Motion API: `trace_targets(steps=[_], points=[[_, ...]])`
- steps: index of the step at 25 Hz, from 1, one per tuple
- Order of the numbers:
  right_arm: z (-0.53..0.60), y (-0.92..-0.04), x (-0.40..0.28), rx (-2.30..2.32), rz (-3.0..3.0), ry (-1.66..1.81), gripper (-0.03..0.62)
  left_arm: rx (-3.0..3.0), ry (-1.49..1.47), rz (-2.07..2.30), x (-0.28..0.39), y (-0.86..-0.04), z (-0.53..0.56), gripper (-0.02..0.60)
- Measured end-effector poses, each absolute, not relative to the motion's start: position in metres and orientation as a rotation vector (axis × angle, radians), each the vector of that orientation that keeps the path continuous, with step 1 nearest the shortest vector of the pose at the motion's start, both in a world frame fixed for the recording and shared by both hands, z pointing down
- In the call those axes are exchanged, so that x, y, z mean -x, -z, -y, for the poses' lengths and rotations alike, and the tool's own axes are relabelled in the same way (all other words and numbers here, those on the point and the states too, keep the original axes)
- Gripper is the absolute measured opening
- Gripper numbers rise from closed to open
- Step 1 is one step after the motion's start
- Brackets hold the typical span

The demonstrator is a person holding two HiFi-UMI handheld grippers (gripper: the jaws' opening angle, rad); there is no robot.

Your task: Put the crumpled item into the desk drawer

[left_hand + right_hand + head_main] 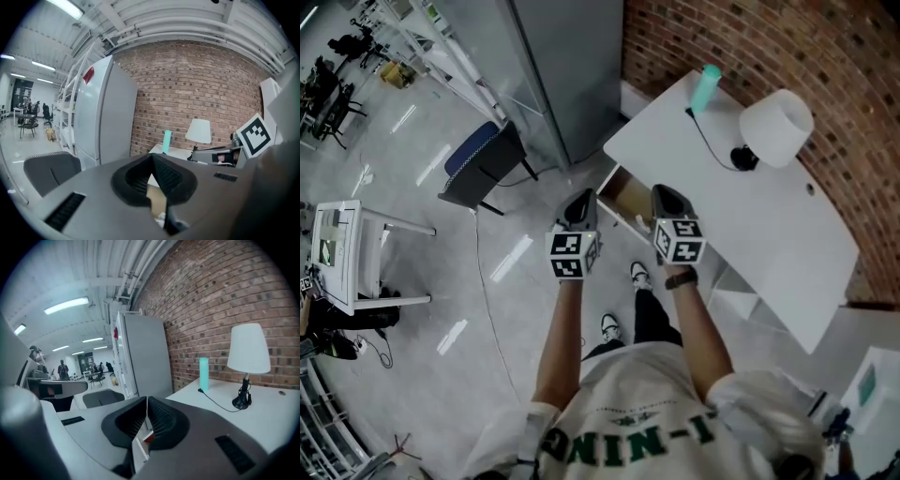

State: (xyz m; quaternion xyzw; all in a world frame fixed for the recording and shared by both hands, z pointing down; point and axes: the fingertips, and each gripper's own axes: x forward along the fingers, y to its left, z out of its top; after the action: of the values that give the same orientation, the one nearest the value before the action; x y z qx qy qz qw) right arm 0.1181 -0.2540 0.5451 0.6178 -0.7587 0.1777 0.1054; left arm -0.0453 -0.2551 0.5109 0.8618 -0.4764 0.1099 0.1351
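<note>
The white desk has its drawer pulled open, with a brown inside. Both grippers hang side by side just over the drawer's front. My left gripper has its jaws together with nothing between them. Below its jaws, in the left gripper view, a small white crumpled thing shows against the brown drawer bottom. My right gripper is also shut and empty. Under it a white drawer edge and a small red patch peek out.
On the desk stand a white lamp with a black cable and a teal bottle. A brick wall backs the desk. A tall grey cabinet stands to the desk's left. A dark chair and a small white table stand on the floor.
</note>
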Motion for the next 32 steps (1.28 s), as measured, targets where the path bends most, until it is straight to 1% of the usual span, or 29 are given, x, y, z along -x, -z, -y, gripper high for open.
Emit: trace_targets(steps=[5,11,13,23,32], points=[[0.253,-0.478,-0.106,-1.858,2.306,-0.392,0.006,-2.532,-0.266,1.434,0.062,-0.461,0.25,0.0],[0.246,-0.414,-0.086,-1.825,2.341,-0.157,0.006,-2.579,-0.177,1.523,0.081,-0.407,0.246,0.0],[0.243,-0.397,-0.079,-1.831,2.377,-0.126,0.005,-2.586,-0.166,1.561,0.087,-0.391,0.247,0.0],[0.25,-0.364,-0.057,-1.795,2.468,-0.026,0.003,-2.594,-0.125,1.665,0.103,-0.357,0.251,0.0],[0.268,-0.354,-0.072,-1.823,2.461,-0.005,0.003,-2.664,-0.129,1.692,0.085,-0.337,0.262,0.0]])
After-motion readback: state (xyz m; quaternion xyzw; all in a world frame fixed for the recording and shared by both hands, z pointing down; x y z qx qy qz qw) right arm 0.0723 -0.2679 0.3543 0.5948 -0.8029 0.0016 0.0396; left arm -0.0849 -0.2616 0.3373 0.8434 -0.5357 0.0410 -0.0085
